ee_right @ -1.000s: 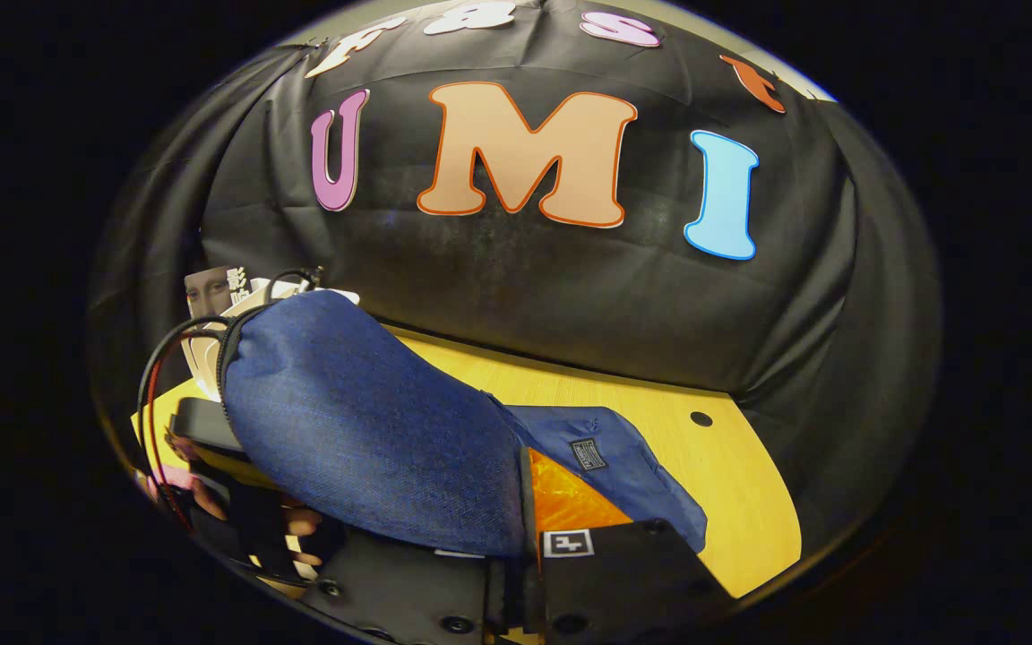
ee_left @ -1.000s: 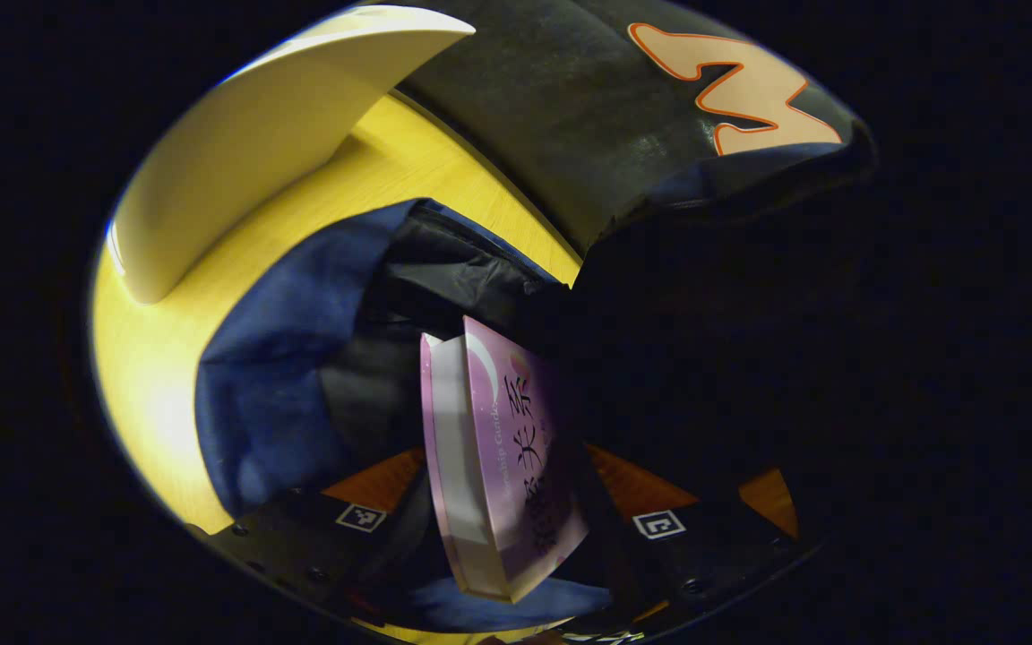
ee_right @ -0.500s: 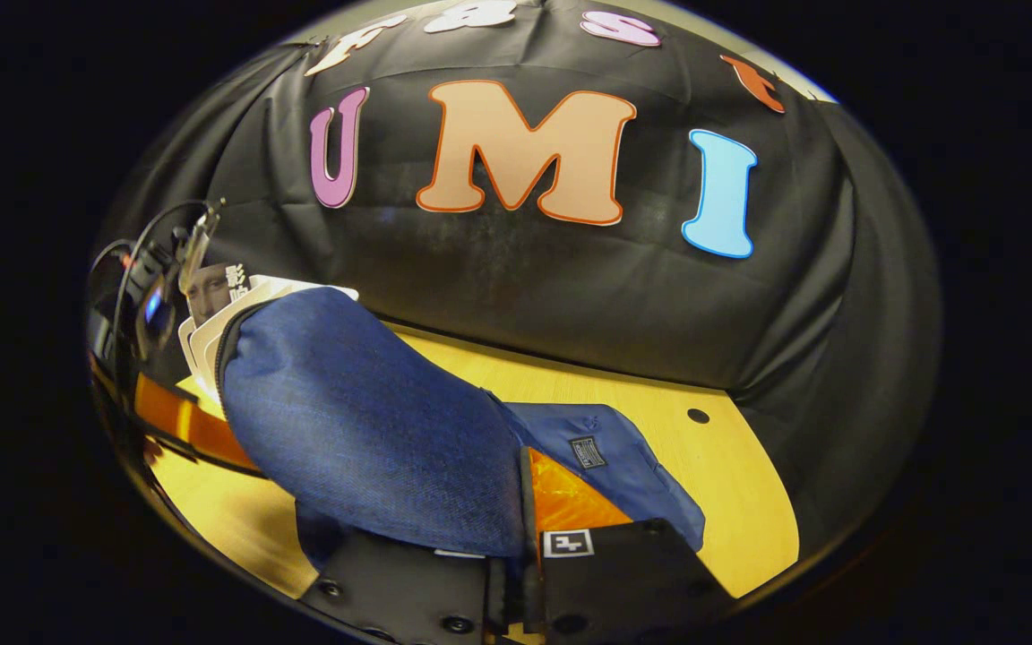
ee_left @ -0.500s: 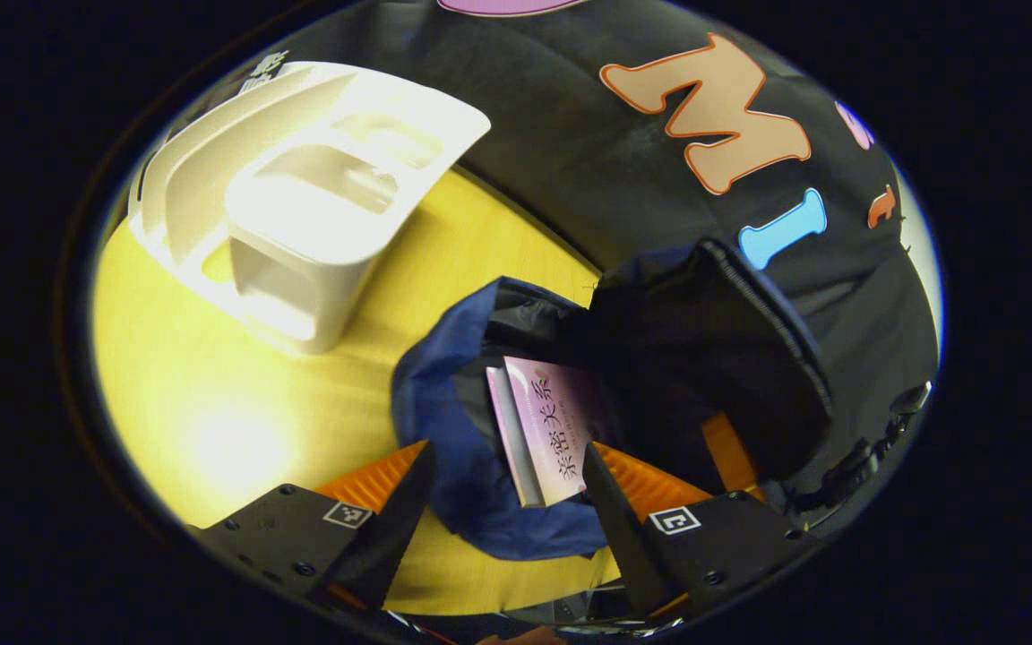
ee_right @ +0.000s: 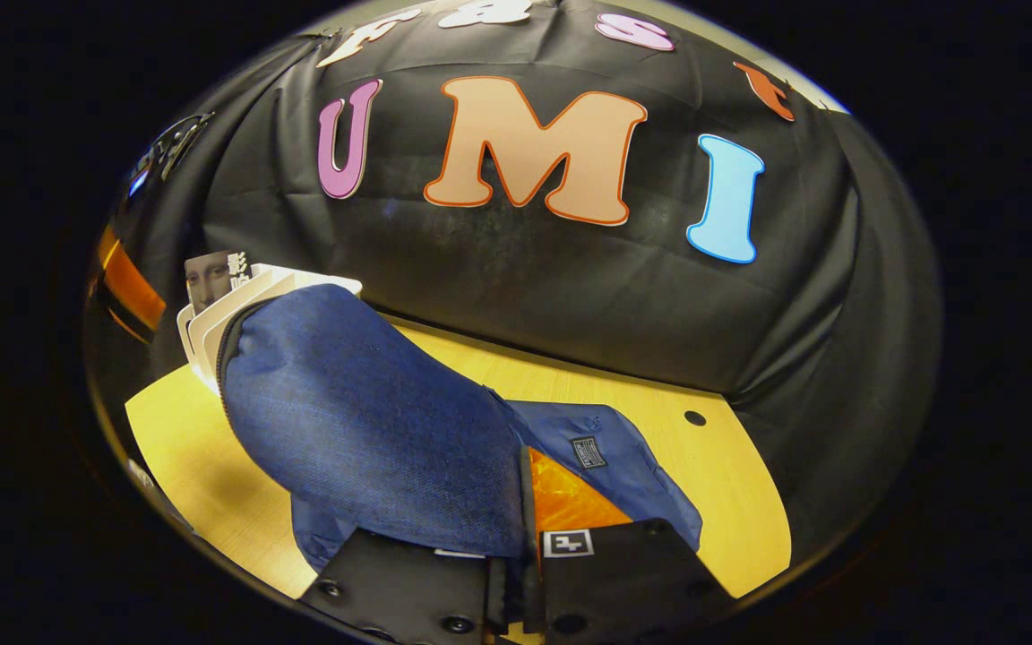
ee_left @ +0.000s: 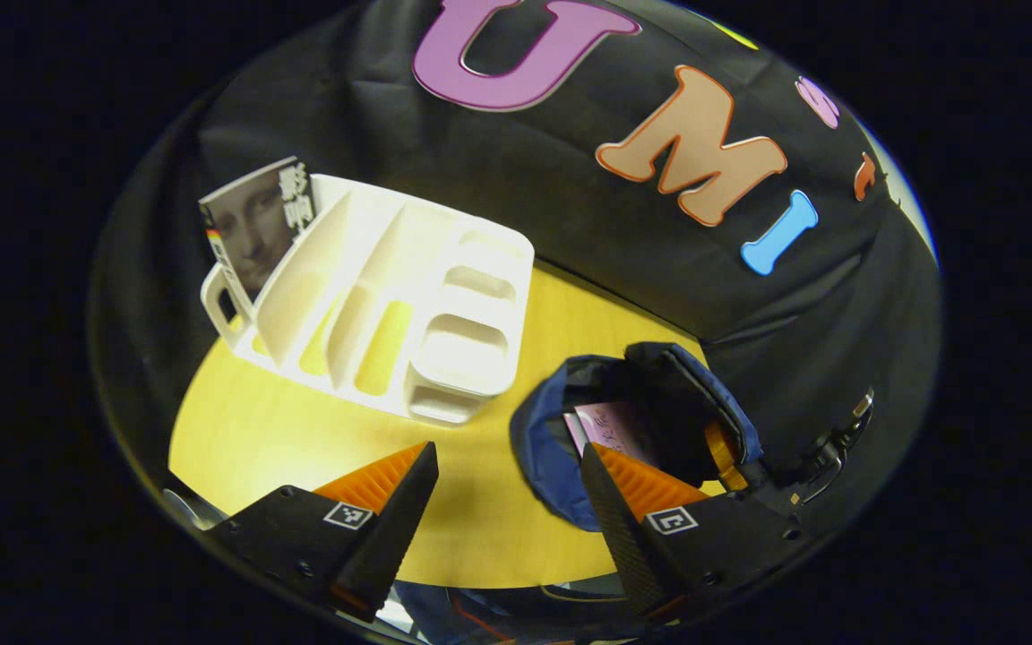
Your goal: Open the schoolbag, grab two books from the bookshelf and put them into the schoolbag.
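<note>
— Left gripper view first: what do we see of the schoolbag [ee_left: 545,448]?

— We see it lying on the yellow table [ee_left: 319,439], just ahead of our left gripper [ee_left: 509,491] and off to its right-hand finger, mouth gaping toward us. A pink book [ee_left: 610,423] sits inside the opening, partly hidden by that finger.

— And the left gripper itself?

— Its fingers stand wide apart with nothing between them, above the bare tabletop.

— Farther out?

— Ahead and to the left we find the white bookshelf [ee_left: 391,309], its dividers upright. One book with a portrait cover [ee_left: 252,224] stands in the far-left slot.

— What about the right gripper view?

— There we have the right gripper [ee_right: 527,560] clamped on the schoolbag's flap [ee_right: 373,430], the blue fabric pinched between both fingers and held up in a big fold. The rest of the bag trails off to the right of the fingers onto the table. Beyond the raised flap, up to the left, the shelf's dividers and that portrait book peek out.
</note>
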Tool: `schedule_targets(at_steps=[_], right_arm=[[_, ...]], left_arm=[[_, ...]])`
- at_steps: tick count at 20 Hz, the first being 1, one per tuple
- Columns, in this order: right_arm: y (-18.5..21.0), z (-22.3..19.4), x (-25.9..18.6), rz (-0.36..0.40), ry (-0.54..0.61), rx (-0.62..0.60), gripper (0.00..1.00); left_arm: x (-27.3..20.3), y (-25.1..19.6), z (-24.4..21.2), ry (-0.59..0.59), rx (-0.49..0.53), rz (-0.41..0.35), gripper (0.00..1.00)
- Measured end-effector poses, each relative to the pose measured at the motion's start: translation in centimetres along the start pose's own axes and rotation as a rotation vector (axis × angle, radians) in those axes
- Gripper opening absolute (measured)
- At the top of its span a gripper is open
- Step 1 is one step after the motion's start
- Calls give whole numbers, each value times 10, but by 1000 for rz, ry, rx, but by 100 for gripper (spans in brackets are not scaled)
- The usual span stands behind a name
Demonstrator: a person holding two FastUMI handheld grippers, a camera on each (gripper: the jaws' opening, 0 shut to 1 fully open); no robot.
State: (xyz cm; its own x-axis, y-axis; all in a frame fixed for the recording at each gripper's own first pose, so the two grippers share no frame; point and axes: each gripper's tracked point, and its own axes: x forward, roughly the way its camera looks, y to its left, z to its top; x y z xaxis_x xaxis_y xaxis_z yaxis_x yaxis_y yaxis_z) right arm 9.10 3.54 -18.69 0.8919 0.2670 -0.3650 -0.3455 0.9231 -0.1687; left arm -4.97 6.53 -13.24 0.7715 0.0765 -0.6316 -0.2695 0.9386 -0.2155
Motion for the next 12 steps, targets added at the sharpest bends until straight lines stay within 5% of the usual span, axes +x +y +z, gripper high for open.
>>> schedule_targets(at_steps=[7, 12], right_arm=[[5, -1, 0, -31, 6, 7, 8], [5, -1, 0, -41, 26, 19, 8]], left_arm=[[-59, 109, 77, 3, 20, 213, 94], [-69, 172, 135, 34, 8, 295, 90]])
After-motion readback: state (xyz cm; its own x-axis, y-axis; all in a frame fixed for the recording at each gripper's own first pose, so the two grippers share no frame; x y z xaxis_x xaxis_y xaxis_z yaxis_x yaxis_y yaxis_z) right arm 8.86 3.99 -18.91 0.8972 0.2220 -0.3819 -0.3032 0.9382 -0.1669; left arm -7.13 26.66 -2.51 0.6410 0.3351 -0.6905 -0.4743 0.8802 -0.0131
